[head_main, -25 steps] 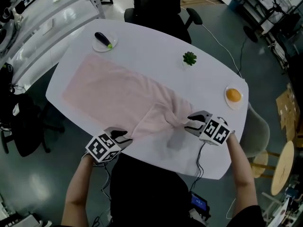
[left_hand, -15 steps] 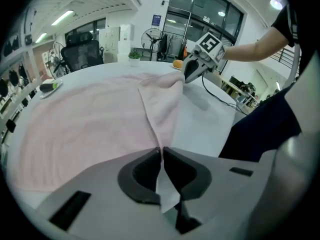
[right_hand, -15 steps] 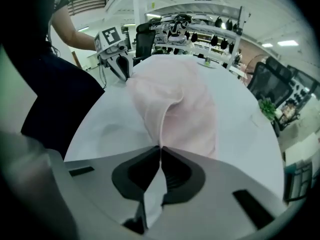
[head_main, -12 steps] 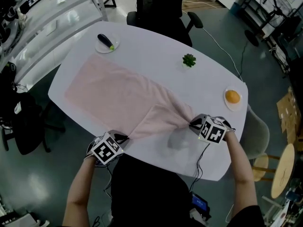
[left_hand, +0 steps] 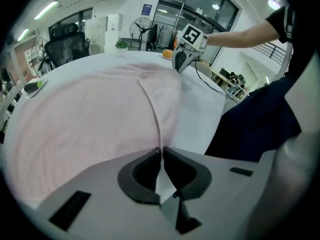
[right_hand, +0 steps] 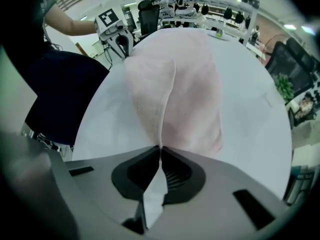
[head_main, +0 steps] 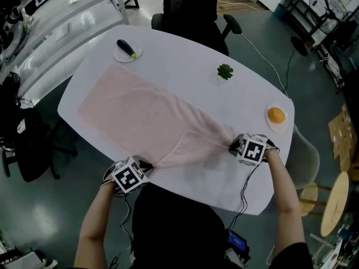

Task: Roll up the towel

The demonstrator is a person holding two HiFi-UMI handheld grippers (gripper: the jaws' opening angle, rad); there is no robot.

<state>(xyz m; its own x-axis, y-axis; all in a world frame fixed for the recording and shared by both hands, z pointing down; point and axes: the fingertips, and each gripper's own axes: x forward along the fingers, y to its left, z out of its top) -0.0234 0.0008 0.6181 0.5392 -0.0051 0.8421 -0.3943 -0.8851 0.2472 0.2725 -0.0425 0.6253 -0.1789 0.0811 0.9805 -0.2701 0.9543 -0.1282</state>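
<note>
Towel (head_main: 140, 108) lies flat on the surface (head_main: 185, 55), running diagonally from the far left corner to the near edge. Its near end is folded back in a flap.

Left gripper (head_main: 147, 166) at the near edge: jaws clenched on the towel's corner.

Right gripper (head_main: 233, 145) near the right edge: jaws have just been closing, with the towel hem pinched between them.

Clear of the towel:
- dark item (head_main: 125, 47) on a plate, far left corner
- plant (head_main: 225, 71), far side
- orange (head_main: 275, 115), right edge
</note>
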